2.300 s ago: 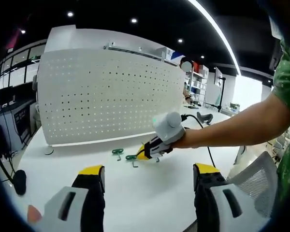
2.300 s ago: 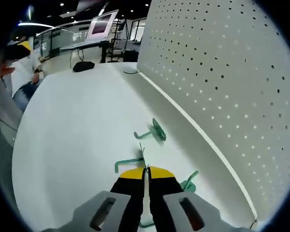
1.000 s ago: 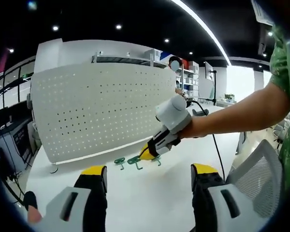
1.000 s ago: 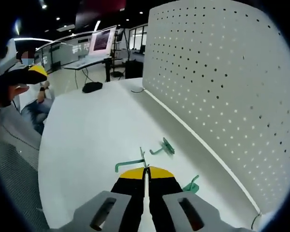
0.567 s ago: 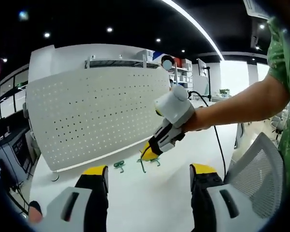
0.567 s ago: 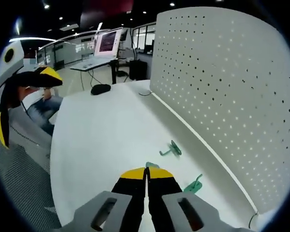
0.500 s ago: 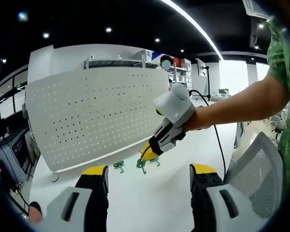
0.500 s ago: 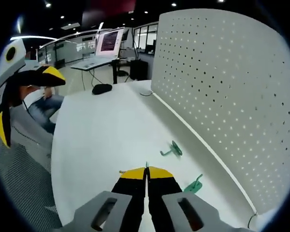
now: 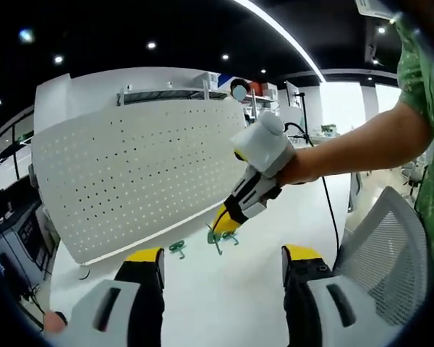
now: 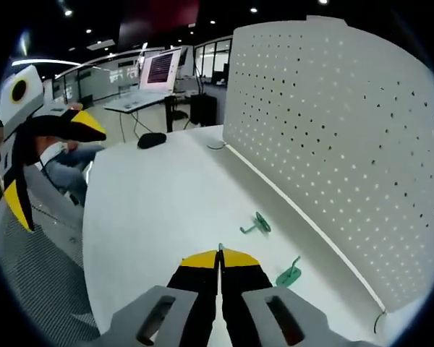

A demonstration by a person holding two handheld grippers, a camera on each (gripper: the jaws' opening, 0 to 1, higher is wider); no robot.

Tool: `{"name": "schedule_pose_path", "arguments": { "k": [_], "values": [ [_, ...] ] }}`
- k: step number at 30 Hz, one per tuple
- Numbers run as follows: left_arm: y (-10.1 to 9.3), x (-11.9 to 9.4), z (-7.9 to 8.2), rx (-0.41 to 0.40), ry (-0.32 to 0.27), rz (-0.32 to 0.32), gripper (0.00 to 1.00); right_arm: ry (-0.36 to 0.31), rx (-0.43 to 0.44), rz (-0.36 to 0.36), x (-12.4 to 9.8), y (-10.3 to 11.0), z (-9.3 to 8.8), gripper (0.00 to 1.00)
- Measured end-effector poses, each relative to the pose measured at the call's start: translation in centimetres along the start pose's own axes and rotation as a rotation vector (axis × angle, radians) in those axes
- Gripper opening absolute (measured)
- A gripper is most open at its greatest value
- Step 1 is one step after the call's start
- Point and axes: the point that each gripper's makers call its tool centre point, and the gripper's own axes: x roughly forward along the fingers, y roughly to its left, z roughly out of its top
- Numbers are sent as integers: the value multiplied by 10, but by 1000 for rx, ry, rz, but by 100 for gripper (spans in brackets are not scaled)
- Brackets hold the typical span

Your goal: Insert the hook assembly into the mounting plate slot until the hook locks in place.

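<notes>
A white pegboard [image 9: 130, 173] stands upright on the white table [image 9: 224, 303]. In the left gripper view my right gripper [image 9: 223, 223], held by a person's hand, is shut on a green hook [image 9: 215, 239] hanging just above the table, in front of the board. Two more green hooks [image 9: 177, 248] [image 9: 232, 238] lie beneath it. My left gripper [image 9: 221, 260] is open and holds nothing, well back from them. In the right gripper view the shut right gripper [image 10: 218, 259] hides the held hook almost entirely. The pegboard [image 10: 333, 130] rises at right, with loose hooks [image 10: 257, 224] [image 10: 289, 275] near its base.
A grey mesh chair [image 9: 380, 246] sits at the table's near edge. The person's forearm [image 9: 362, 144] and a black cable [image 9: 325, 202] cross the right side. A black mouse [image 10: 151, 139] and a monitor [image 10: 159, 70] lie at the far end. The left gripper [image 10: 36, 144] shows at left.
The right gripper has lifted a green hook off the table and carried it slightly higher, toward the pegboard. Two hooks stay on the table. Both cameras have shifted.
</notes>
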Motion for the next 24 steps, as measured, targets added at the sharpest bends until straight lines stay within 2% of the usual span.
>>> {"name": "schedule_pose_path", "arguments": {
  "k": [10, 19, 24],
  "values": [
    [2, 10, -3, 100, 12, 0, 65, -71, 88, 28, -15, 5, 21, 0],
    [8, 13, 1, 100, -7, 11, 64, -150, 212, 87, -27, 14, 43, 0],
    [13, 16, 3, 115, -28, 19, 61, -182, 250, 109, -33, 18, 53, 0]
  ]
}}
